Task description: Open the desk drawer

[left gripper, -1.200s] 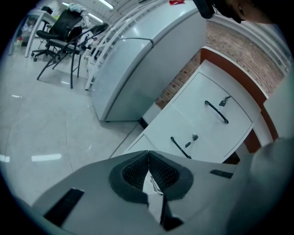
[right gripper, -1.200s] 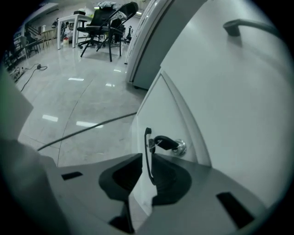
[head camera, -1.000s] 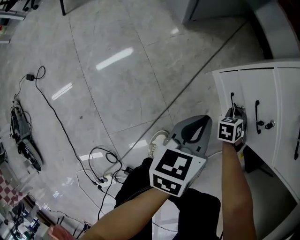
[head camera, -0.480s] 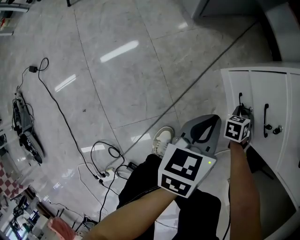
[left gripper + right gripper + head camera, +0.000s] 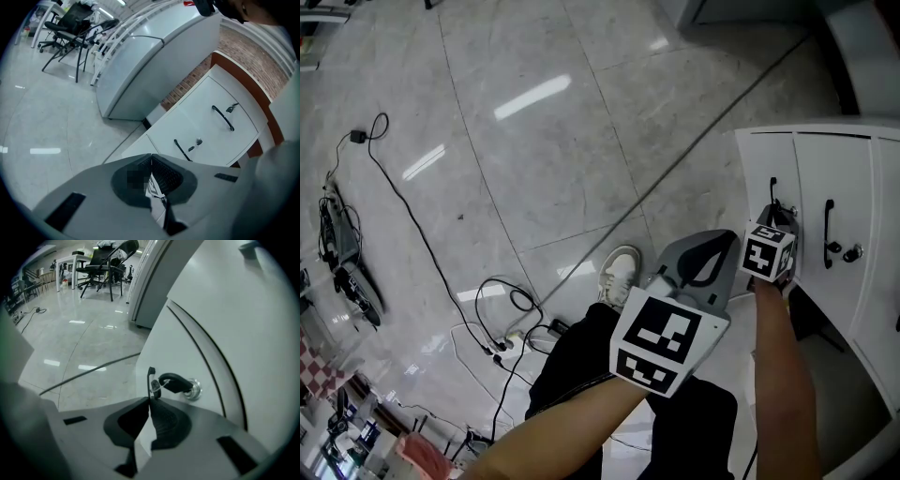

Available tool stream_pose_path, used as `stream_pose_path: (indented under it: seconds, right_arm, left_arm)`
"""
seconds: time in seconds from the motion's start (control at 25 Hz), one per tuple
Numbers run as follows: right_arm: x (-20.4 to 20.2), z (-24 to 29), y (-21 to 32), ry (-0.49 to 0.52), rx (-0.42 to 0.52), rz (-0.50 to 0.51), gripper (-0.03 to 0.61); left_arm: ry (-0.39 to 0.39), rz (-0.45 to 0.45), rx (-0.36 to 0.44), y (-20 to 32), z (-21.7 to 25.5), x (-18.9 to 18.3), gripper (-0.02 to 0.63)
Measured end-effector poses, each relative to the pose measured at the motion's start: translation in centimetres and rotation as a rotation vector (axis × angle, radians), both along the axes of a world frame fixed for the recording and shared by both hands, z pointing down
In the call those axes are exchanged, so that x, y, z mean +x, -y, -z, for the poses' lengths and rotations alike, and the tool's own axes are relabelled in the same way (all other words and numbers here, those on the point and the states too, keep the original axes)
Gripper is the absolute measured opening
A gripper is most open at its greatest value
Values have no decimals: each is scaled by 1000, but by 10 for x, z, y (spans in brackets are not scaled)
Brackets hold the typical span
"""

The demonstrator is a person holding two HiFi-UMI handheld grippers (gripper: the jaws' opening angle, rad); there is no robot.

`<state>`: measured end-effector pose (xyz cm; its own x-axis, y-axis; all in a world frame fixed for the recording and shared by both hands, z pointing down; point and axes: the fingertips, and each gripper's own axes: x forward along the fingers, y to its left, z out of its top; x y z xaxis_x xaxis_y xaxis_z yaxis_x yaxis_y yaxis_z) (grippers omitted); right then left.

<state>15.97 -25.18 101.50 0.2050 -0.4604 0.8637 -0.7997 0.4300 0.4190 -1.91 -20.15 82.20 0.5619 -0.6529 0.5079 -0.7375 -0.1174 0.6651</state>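
The white desk cabinet (image 5: 811,164) stands at the right, its drawer fronts flush. My right gripper (image 5: 150,398) is at the nearest drawer's thin black handle (image 5: 150,377). Its jaws have just been closing and now pinch that handle between the pads. A black key (image 5: 176,382) sits in the lock beside it. In the head view the right gripper (image 5: 772,223) rests against the same handle (image 5: 772,192). My left gripper (image 5: 717,247) hovers beside it over the floor, shut and empty. In the left gripper view the left gripper (image 5: 151,157) faces the drawer fronts (image 5: 206,136).
Black cables (image 5: 502,328) trail across the glossy tiled floor at the left. The person's black-trousered leg and white shoe (image 5: 619,274) are below the grippers. A grey cabinet (image 5: 154,61) and office chairs (image 5: 105,261) stand farther off. A second handle (image 5: 828,230) and lock (image 5: 853,251) are to the right.
The head view has shifted a little. The right gripper stays at the drawer handle, and the left gripper hovers in much the same spot. The drawer front has not moved.
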Motion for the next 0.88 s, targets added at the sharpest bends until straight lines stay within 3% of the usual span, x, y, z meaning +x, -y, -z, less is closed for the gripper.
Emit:
stream_pose_path:
  seconds: [0.64,0.72,0.84,0.88]
  right_arm:
    - [-33,4,-24,34,22,20,21]
    - [-52,5,-37,85,-24,92,15]
    - [-122,7,-75,229,-95,320,14]
    - [-135,6,-82,255,-89,307,14]
  left_arm:
    - [61,30,-55,-4,-17,-25,8]
    - [70,35,-61,-5,-19,-30,8]
    - [103,39,-60,-7,-22,-36,8]
    - [121,47,-63,-10,-24,-40,8]
